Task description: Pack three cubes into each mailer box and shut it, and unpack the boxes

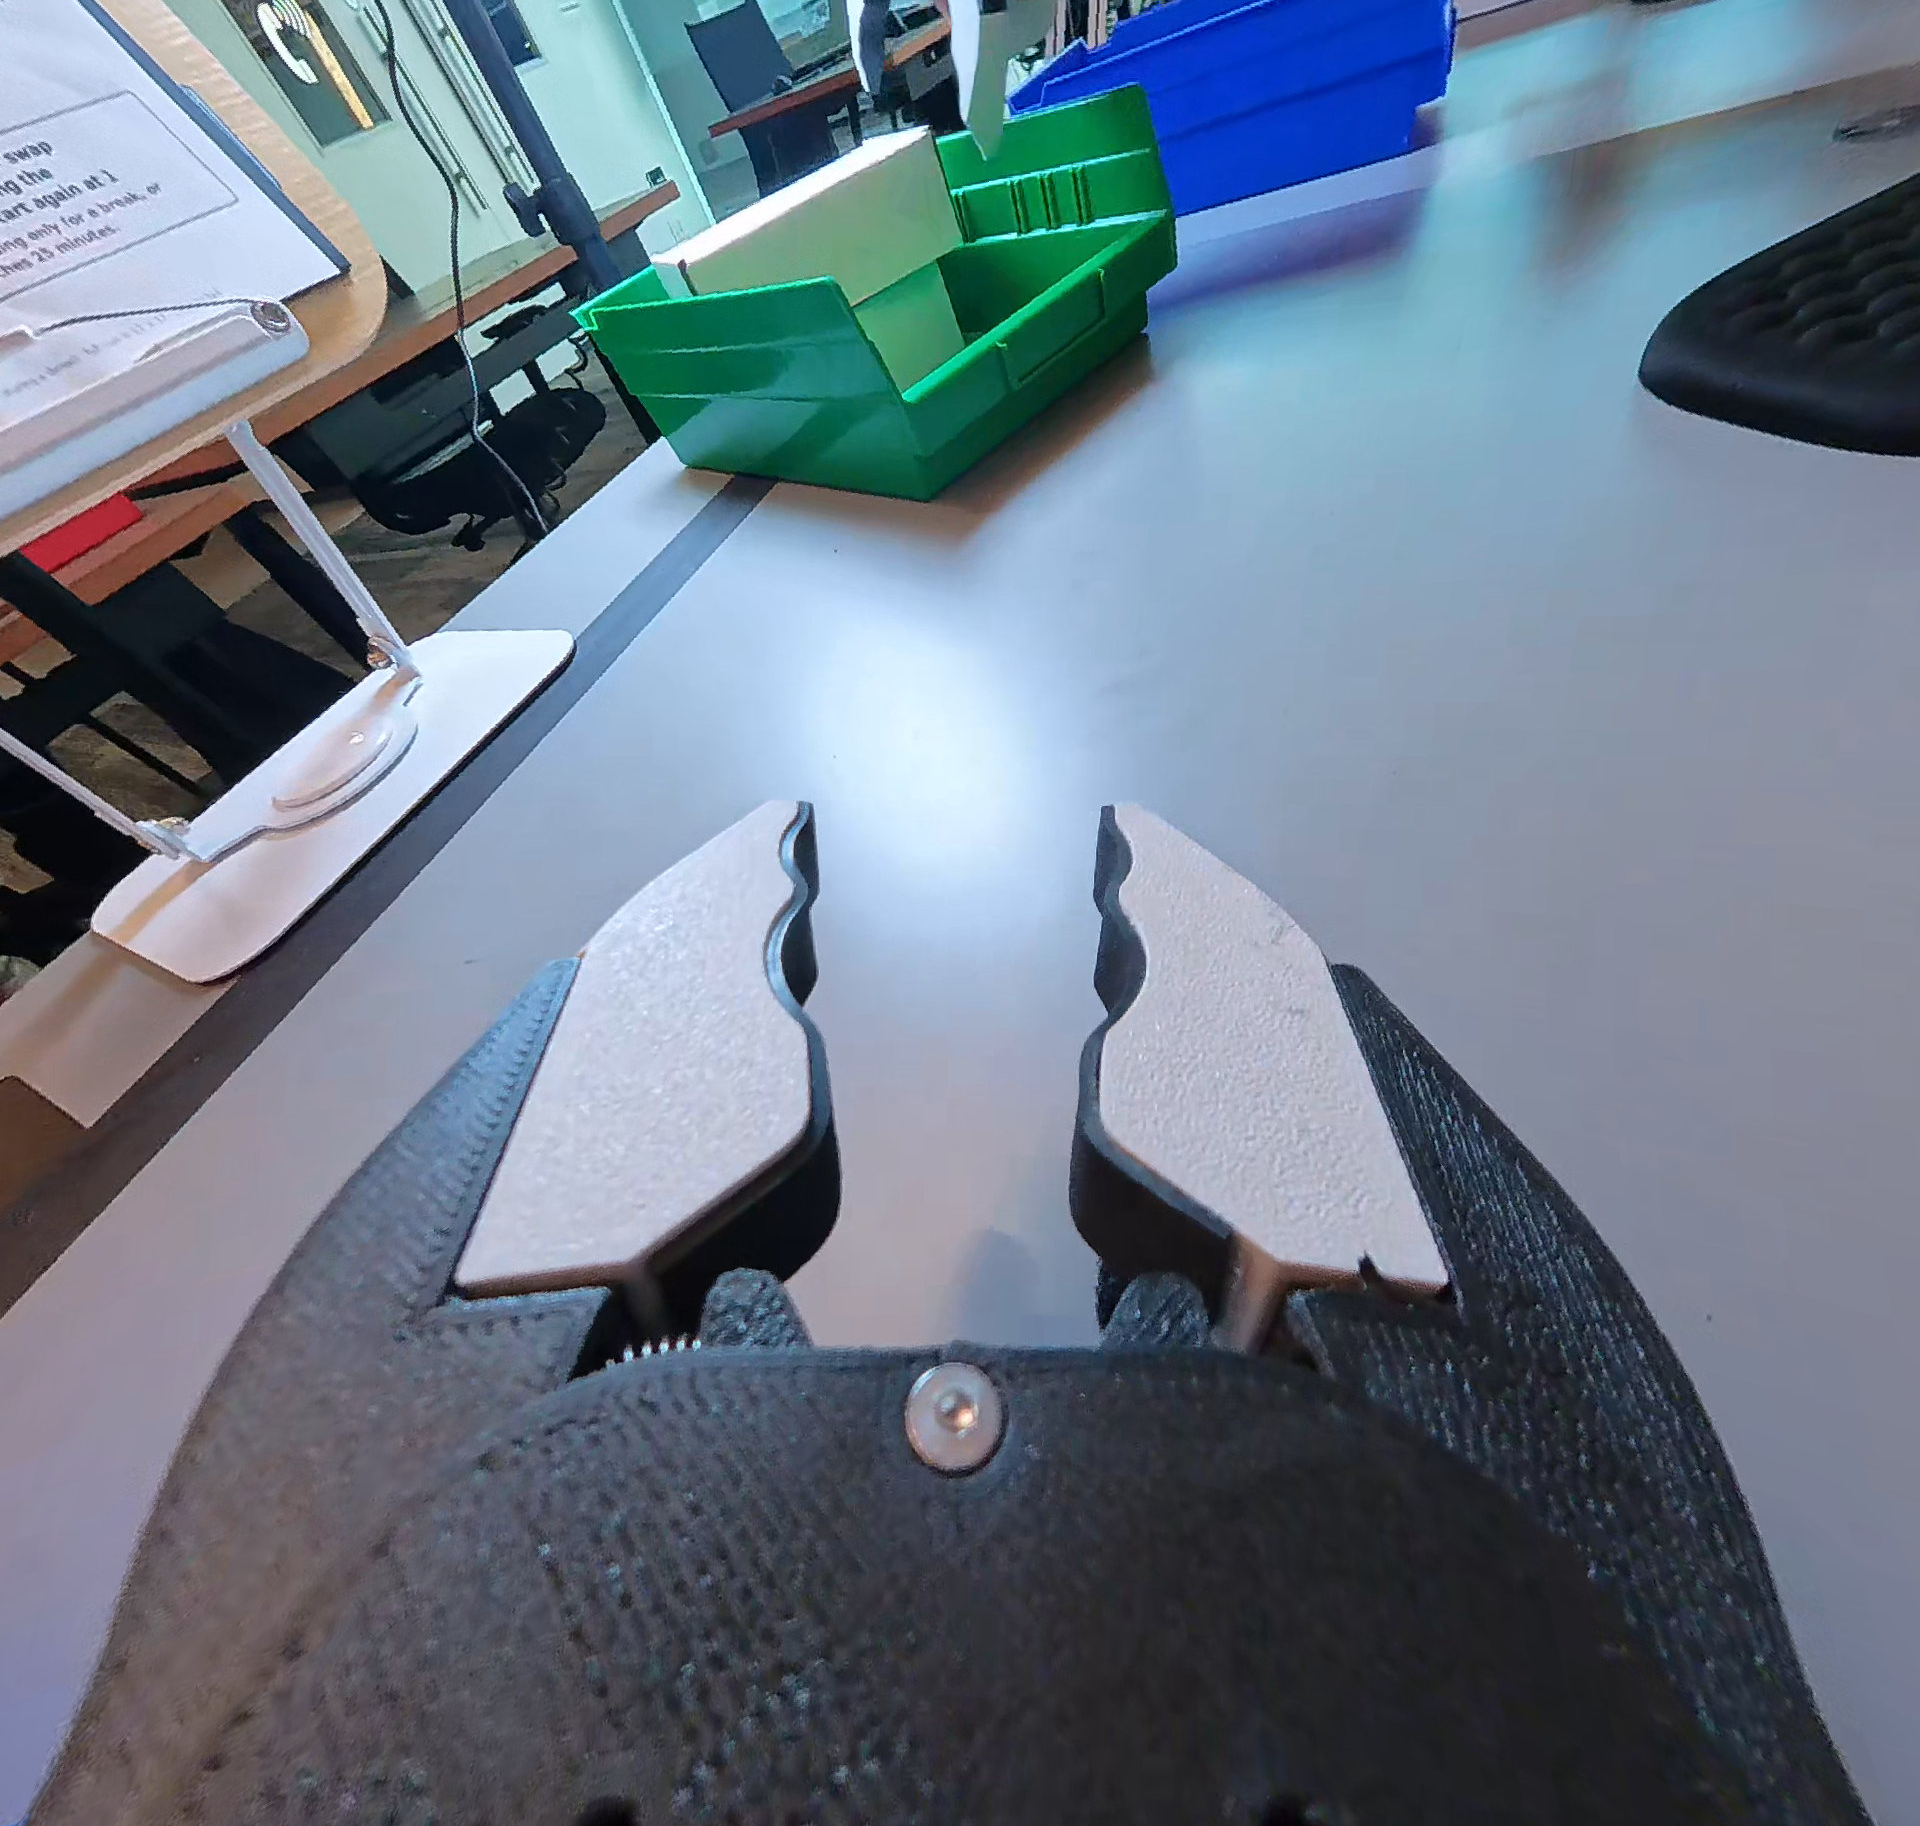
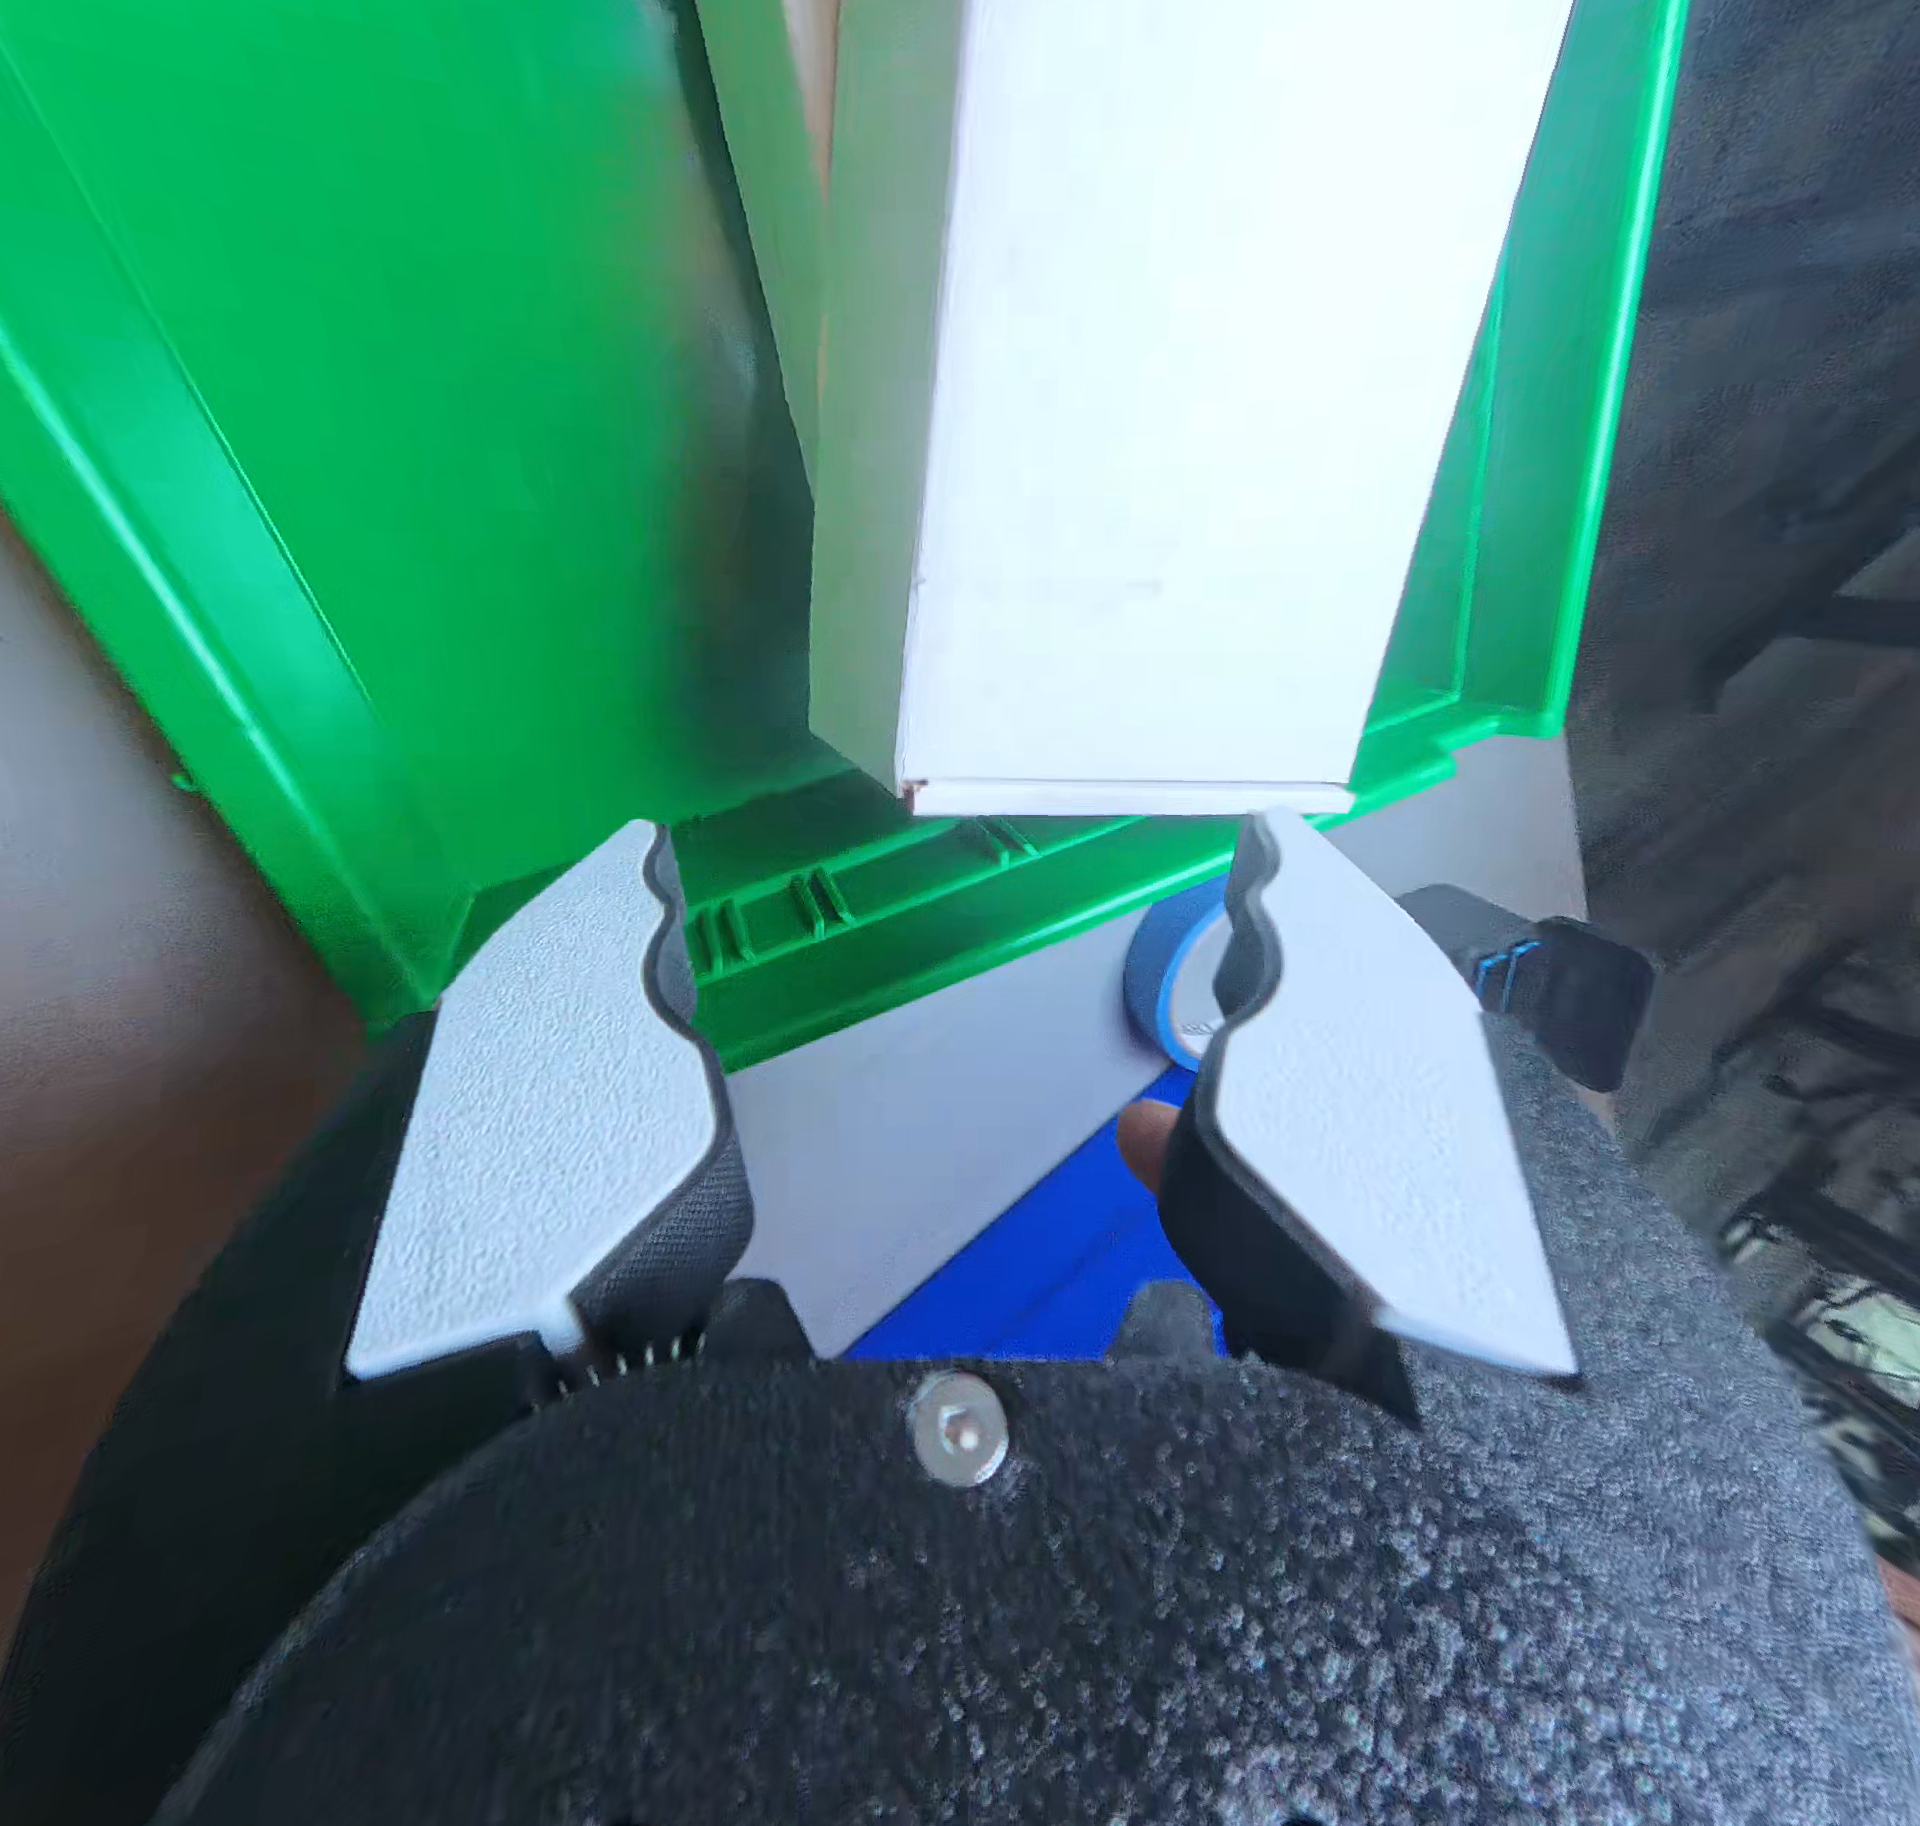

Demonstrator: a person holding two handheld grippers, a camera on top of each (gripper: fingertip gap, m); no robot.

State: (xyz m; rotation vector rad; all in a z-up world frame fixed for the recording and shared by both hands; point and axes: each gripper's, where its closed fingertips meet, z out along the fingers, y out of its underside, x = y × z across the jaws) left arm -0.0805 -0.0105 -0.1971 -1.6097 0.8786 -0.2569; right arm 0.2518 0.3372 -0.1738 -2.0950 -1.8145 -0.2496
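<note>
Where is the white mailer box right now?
The white mailer box leans inside the green bin at the table's far left edge; in the right wrist view it sits just ahead of the open right claw.

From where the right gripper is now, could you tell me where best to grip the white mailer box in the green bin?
Probably the raised near end of the white mailer box, from above: it leans on the green bin rim, and the open right gripper already faces that narrow edge.

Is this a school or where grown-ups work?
Probably a workplace, like an office or lab: long desks and an office chair stand behind a grey table with storage bins.
</note>
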